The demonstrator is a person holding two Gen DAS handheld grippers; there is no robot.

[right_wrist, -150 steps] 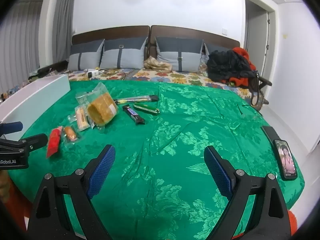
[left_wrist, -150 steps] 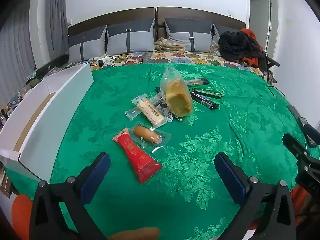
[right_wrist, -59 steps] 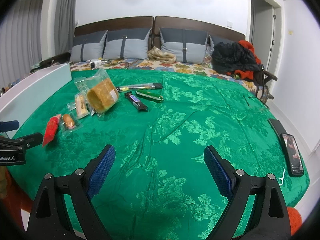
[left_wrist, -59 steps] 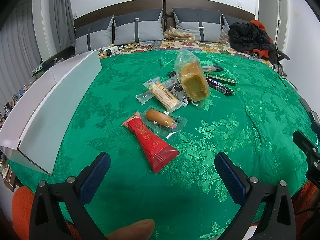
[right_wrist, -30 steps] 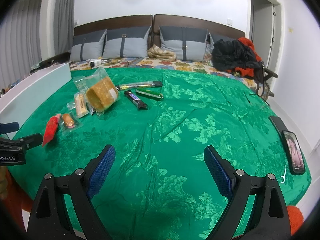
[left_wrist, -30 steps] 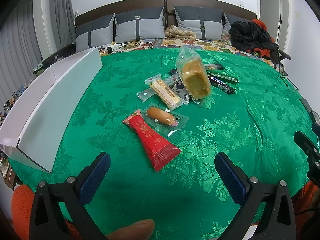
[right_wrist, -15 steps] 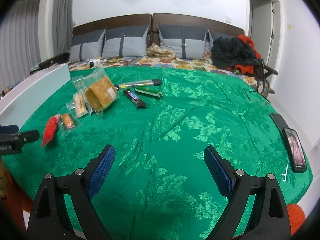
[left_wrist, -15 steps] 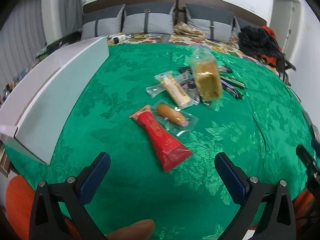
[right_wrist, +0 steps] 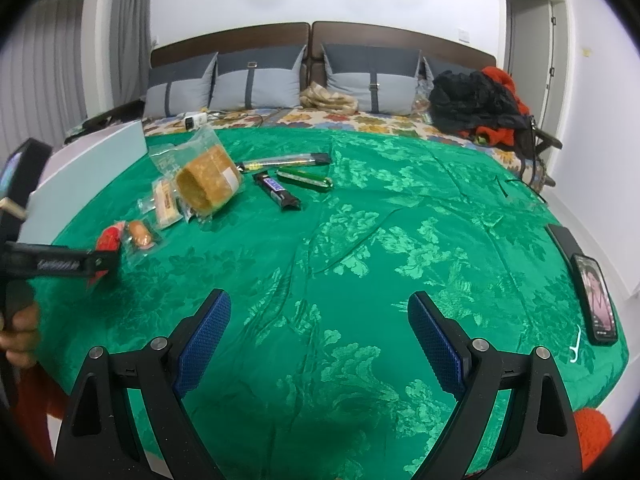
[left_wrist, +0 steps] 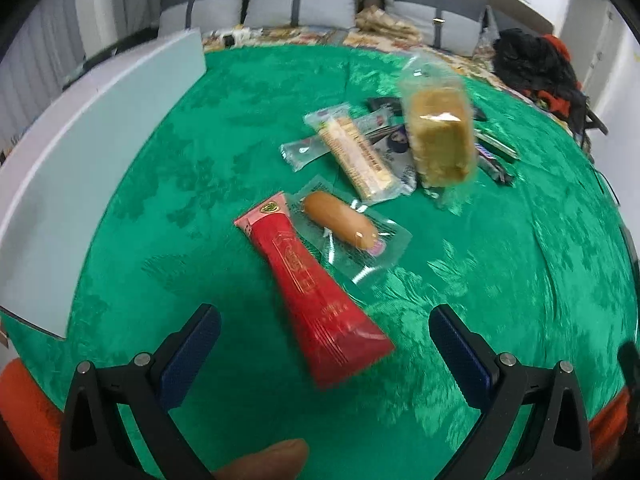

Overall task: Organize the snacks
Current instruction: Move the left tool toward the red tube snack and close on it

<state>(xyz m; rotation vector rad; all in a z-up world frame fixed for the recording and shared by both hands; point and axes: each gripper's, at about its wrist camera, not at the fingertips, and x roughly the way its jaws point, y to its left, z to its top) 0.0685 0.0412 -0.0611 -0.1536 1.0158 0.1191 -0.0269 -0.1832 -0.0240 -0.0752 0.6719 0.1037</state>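
Note:
Snacks lie on a green cloth. A red packet lies nearest, its wide end between the open fingers of my left gripper. Beside it are a wrapped sausage, a biscuit bar and a bagged cake. In the right wrist view the cake, a chocolate bar, a green bar and a long dark stick pack lie at the far left. My right gripper is open and empty over bare cloth. The left gripper shows there over the red packet.
A white open box stands along the left edge of the cloth. A phone and a dark flat item lie at the right edge. Pillows, a headboard and a pile of dark clothes are behind.
My left gripper has moved forward and down toward the red packet, which now sits between its fingers. The right gripper has hardly moved.

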